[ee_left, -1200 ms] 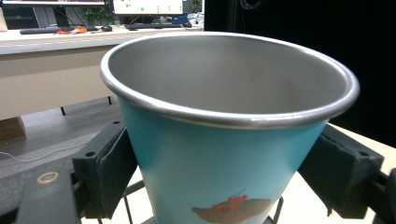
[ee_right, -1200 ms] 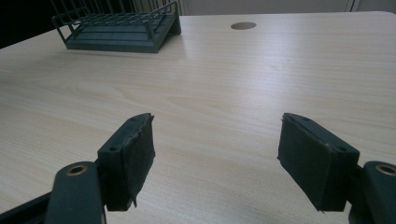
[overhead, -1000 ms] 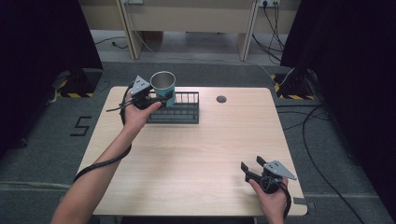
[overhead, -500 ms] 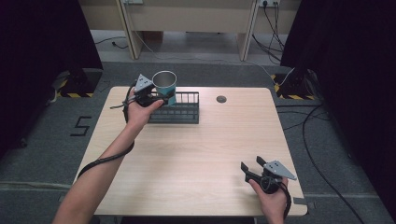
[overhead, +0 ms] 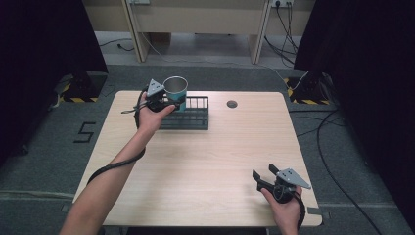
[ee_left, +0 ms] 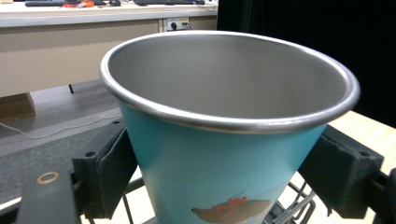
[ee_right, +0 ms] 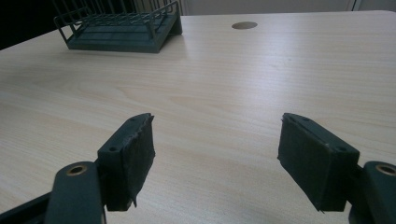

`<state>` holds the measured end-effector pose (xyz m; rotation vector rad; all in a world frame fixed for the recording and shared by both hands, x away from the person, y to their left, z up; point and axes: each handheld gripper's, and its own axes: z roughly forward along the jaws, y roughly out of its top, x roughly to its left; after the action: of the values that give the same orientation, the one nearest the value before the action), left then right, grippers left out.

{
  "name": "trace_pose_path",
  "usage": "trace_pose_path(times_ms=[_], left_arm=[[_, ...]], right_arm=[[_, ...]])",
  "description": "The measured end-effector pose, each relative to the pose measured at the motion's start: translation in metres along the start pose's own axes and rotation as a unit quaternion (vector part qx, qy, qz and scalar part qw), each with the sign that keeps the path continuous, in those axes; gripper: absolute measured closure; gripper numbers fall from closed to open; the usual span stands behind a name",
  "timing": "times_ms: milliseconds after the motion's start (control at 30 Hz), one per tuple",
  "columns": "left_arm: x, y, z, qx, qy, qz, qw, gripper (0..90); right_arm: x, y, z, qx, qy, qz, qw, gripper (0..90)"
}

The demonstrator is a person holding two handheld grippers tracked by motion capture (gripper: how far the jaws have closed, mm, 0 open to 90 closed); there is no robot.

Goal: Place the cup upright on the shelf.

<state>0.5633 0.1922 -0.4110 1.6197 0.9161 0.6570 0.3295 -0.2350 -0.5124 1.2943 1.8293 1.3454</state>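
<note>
Left gripper fingers clenched on the teal metal cup with a bare steel rim, one pad on each flank, cup upright and mouth up. In the high view the cup sits held over the left end of the dark wire dish rack, at the far left of the pale wooden worktop. Whether its base touches the rack wires cannot be told.

Right gripper rests low at the near right corner of the worktop, fingers released and spread wide, nothing between them. Rack and a round grommet hole lie well ahead of it.

Step in hand, as judged: setting the cup into the rack. To do it well, keep the cup level, lower straight down so the base lands between the wires rather than on an edge, and open only once the cup stands on its own. Grip is below the rim, so a tilt on release could tip it; ease the pads apart evenly.

Against the frame half a second back: left hand and cup have shifted very slightly, hardly at all; the right gripper has not moved.
</note>
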Motion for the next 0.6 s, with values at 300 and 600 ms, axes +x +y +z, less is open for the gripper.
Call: trace_pose_path(times_ms=[300,600], left_arm=[[0.0,-0.005,0.007,0.013,0.006,-0.001,0.9999,16.0],[-0.003,-0.013,0.016,0.027,0.013,-0.004,0.9995,15.9]], right_arm=[[0.0,0.0,0.0,0.0,0.0,-0.002,1.0,27.6],[0.0,0.0,0.0,0.0,0.001,-0.002,1.0,27.5]])
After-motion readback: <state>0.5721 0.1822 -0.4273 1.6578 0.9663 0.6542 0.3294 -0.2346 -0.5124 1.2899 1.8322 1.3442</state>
